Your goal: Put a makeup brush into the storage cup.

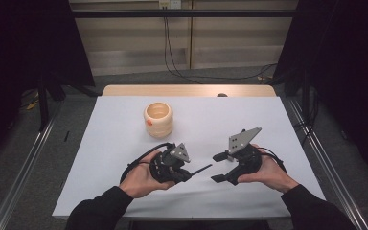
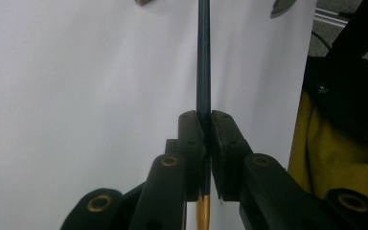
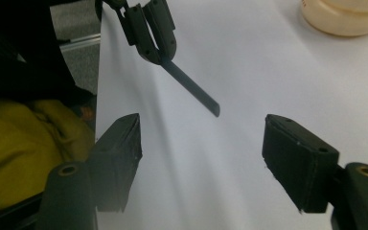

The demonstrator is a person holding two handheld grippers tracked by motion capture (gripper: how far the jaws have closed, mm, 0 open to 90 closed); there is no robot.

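Your bench (image 1: 124, 191), under its white sheet, runs out of the high view at the near edge, where your dark sleeves cover it. The gripper views catch patches of yellow cloth (image 2: 316, 158) beside the bench; what it belongs to you cannot make out.

The ribbed cream cup (image 1: 158, 119) stands upright toward 11 o'clock from your hands, well apart from both. In the right gripper view only its lower edge shows, cut off at the top right corner. An orange mark sits on its near side in the high view; what that is stays too small to tell.

Your right hand-held gripper (image 1: 219, 167) rests in your palm at about 4 o'clock of the bench. Its jaws stand well apart with nothing between them, and the right gripper view looks straight through the gap at bare white sheet.

Your left hand-held gripper (image 1: 188, 175), at about 7 o'clock, is clamped tight on a thin dark rod (image 2: 203, 57). From above, the rod is a short sliver pointing toward the right hand-held gripper. The left gripper view adds a gold-coloured end behind the pads, and there the far tip runs off the top edge. The right gripper view gives that tip whole, free in the air short of the open jaws.
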